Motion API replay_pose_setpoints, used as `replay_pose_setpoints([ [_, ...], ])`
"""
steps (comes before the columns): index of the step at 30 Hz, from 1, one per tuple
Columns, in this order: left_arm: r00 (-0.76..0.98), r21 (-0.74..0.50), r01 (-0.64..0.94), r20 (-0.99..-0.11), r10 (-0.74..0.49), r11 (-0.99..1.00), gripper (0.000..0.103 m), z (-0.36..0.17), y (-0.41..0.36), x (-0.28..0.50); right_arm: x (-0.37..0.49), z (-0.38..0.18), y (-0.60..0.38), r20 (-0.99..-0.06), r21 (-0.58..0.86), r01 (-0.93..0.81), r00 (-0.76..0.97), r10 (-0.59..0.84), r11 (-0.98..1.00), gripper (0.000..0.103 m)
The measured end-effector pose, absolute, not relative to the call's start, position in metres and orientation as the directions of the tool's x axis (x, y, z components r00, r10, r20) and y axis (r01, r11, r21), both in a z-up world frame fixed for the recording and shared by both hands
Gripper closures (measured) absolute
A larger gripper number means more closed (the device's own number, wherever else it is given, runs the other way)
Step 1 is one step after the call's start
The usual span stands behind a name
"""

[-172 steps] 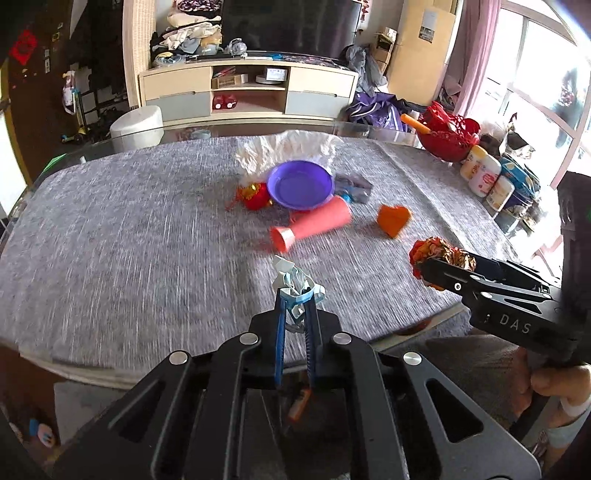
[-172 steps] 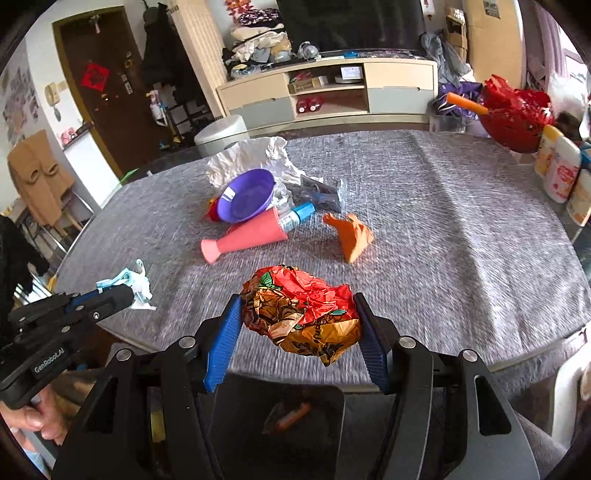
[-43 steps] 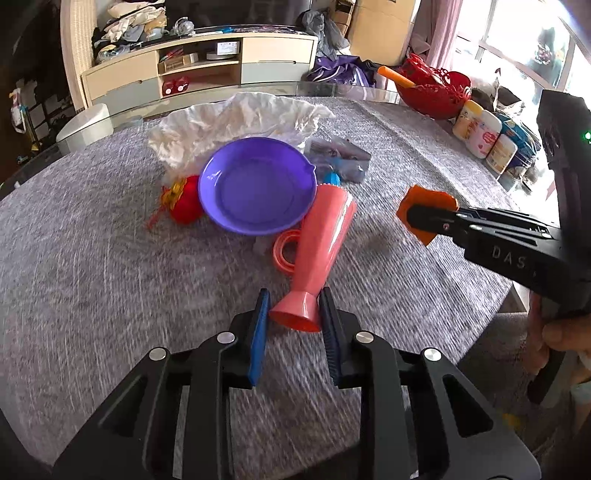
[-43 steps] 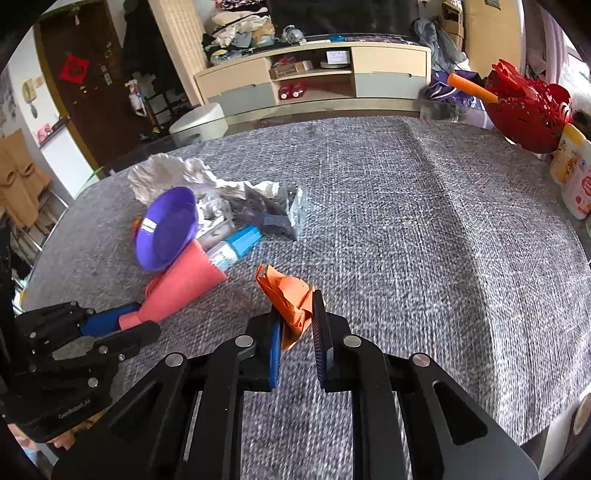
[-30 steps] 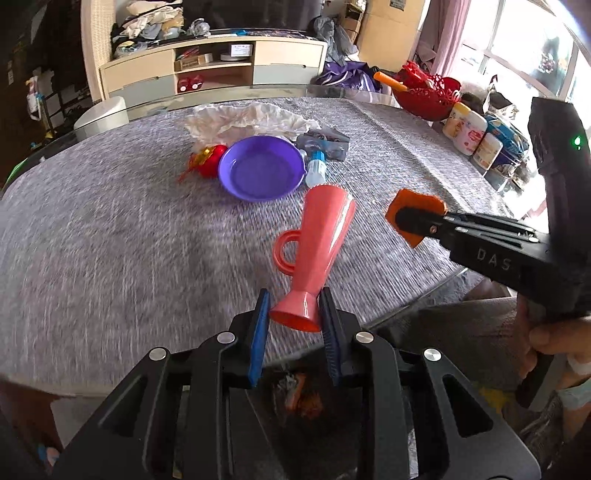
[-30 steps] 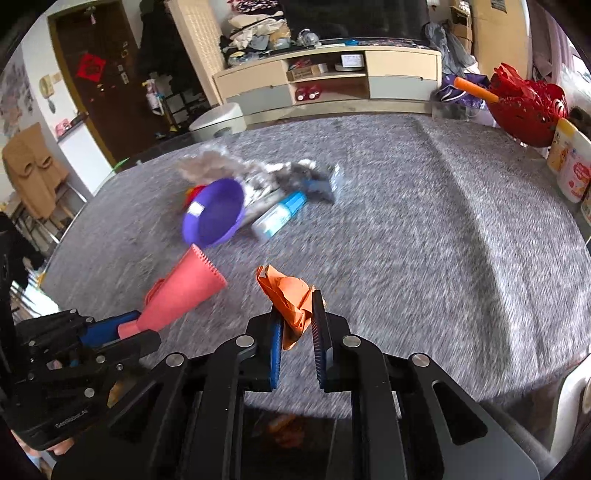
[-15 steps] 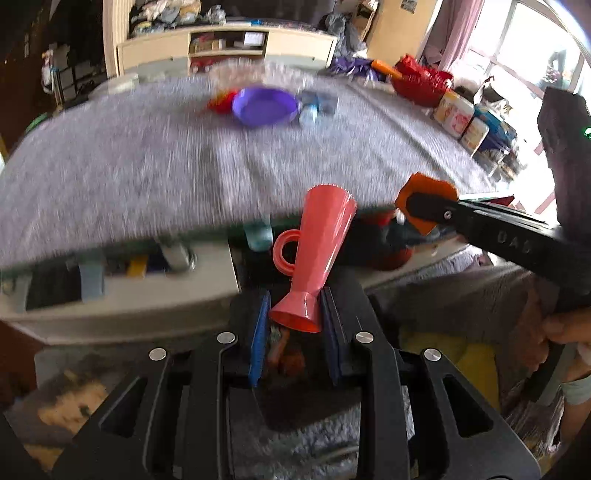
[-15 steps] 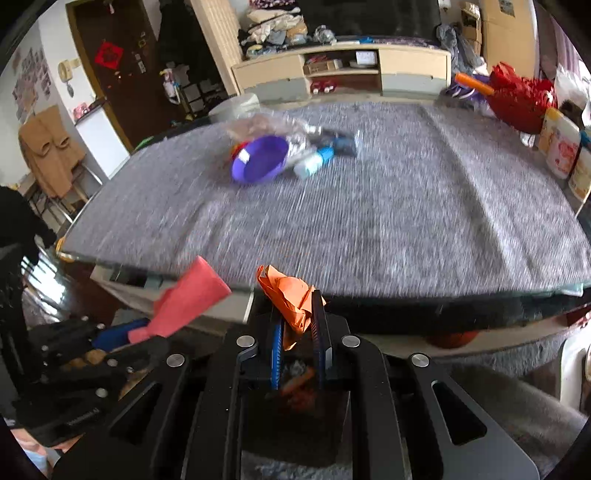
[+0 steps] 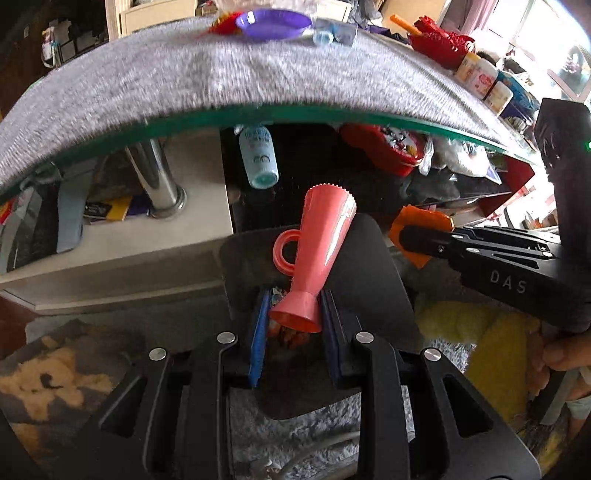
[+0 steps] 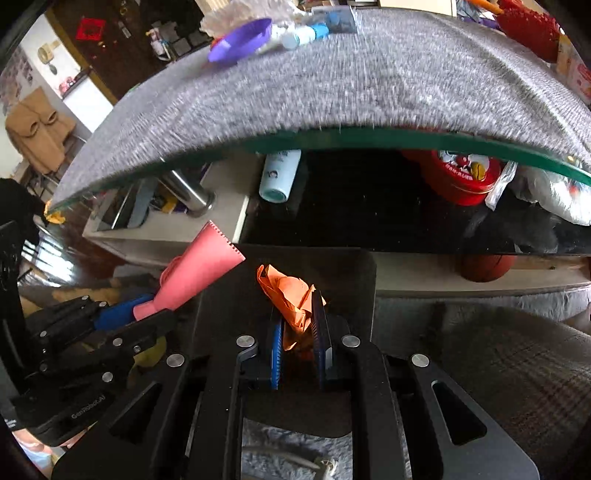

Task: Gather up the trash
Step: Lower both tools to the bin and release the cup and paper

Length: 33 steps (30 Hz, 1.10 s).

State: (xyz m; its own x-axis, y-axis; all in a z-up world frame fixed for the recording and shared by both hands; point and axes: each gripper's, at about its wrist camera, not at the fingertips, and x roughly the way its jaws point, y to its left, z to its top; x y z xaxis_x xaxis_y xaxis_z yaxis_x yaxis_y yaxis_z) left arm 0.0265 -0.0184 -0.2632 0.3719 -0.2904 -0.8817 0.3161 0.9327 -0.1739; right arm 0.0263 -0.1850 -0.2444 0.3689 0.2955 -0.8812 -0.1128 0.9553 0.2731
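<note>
My left gripper (image 9: 293, 306) is shut on the foot of a pink plastic cup (image 9: 325, 229) with a ring handle, which tilts up and to the right. It hangs over a black bin (image 9: 369, 266) on the floor, and crumpled wrappers (image 9: 291, 334) show inside, between the fingers. To the right, my right gripper (image 9: 406, 236) is shut on a crumpled orange paper (image 9: 421, 221). In the right wrist view the right gripper (image 10: 299, 314) pinches the orange paper (image 10: 288, 291) above the same bin (image 10: 332, 269). There the left gripper (image 10: 147, 314) holds the pink cup (image 10: 199, 266) at the left.
The grey-clothed table (image 9: 258, 74) with its green glass edge arches overhead, carrying a purple plate (image 9: 273, 20) and a small bottle. Beneath it are a chrome leg (image 9: 155, 181), a pale blue bottle (image 9: 258, 155), a red tin (image 9: 384, 147) and a basketball (image 10: 487, 266).
Both grippers have sunk from table height to below the table's edge and now hang over the black bin. The cup and the orange paper stay gripped.
</note>
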Motion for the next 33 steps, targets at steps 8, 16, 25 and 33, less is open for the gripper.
replay_pose_setpoints([
  [8,0.359,-0.166,0.309,-0.891,-0.277,0.936,0.077,-0.269,-0.02,0.033,0.032,-0.249,-0.191,-0.884,0.288,-0.088,0.358,0.3,0.954,0.08],
  [16,0.368,-0.155,0.294,-0.893,-0.261,0.943,0.053,-0.267,-0.017,0.035,0.034,-0.244,-0.199,-0.882,0.281,-0.051,0.379,0.279,0.958,0.046],
  [25,0.419,-0.115,0.268,-0.88,-0.223,0.956,0.016,-0.248,-0.014,0.039,0.039,-0.233,-0.206,-0.88,0.249,0.004,0.418,0.224,0.969,0.017],
  [33,0.469,-0.123,0.238,-0.854,-0.225,0.963,0.012,-0.206,-0.005,0.049,0.052,-0.189,-0.211,-0.843,0.275,0.009,0.484,0.236,0.962,0.017],
])
